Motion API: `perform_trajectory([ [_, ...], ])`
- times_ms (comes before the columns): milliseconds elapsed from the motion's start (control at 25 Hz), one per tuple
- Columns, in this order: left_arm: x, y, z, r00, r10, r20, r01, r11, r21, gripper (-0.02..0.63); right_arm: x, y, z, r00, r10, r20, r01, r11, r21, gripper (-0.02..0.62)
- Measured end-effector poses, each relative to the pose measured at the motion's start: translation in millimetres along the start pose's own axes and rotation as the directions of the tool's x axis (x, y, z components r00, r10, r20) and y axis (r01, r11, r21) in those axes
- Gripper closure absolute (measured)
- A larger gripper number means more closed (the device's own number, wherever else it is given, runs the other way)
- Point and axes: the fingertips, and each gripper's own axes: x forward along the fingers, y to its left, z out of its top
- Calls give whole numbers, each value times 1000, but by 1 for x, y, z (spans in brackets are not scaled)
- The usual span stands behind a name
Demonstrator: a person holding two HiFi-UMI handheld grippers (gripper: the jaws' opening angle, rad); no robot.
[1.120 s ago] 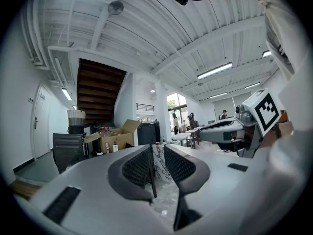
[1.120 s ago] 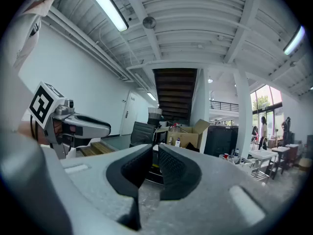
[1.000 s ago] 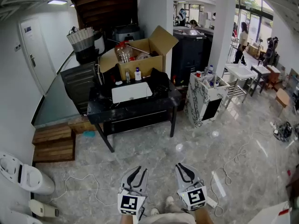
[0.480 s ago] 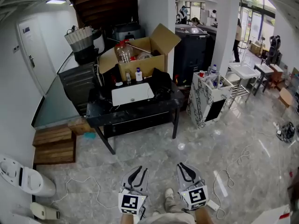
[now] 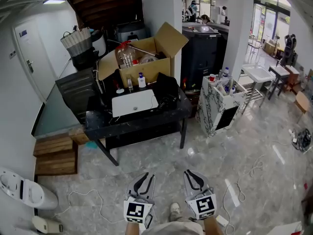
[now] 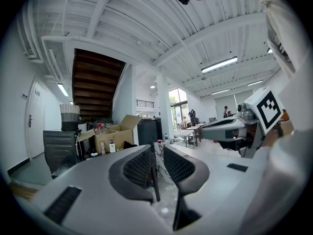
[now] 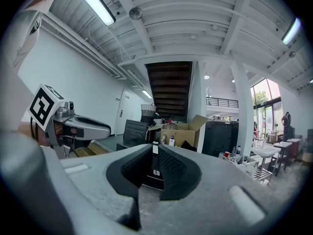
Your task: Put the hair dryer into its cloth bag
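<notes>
A black table (image 5: 139, 117) stands ahead across the marble floor, with a flat white item (image 5: 134, 103) and dark cloth (image 5: 165, 89) lying on it. I cannot make out a hair dryer or its bag from this distance. Both grippers are held low at the bottom of the head view, pointing level toward the table. My left gripper (image 5: 145, 176) (image 6: 159, 148) is shut with nothing between its jaws. The right gripper (image 5: 190, 173) (image 7: 155, 148) is beside it, jaws also together and empty.
An open cardboard box (image 5: 146, 62) with bottles sits at the table's back. A marble-patterned cabinet (image 5: 218, 106) stands to the right and a dark chair (image 5: 76, 89) and wooden steps (image 5: 56, 153) to the left. White cables (image 5: 88, 197) trail over the floor. People stand far back.
Both grippers have been carried forward together toward the black table, which now looks a little nearer and more to the left. Their jaws look the same.
</notes>
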Motion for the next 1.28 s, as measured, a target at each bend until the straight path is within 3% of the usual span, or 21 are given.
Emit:
perform_trajectory([
  [680, 138, 12, 15, 998, 50, -42, -49, 998, 30, 531, 90, -112, -2, 995, 85, 48, -84, 996, -16, 575],
  [840, 155, 13, 22, 999, 47, 4, -47, 996, 70, 531, 101, -126, -8, 995, 92, 43, -92, 996, -8, 575],
  [1040, 164, 18, 10, 996, 63, -57, -61, 997, 36, 531, 111, -131, -13, 996, 84, 18, -85, 995, 45, 575],
  [1280, 186, 27, 19, 999, 43, -4, -43, 998, 54, 531, 128, -142, -12, 995, 83, 54, -83, 996, -14, 575],
])
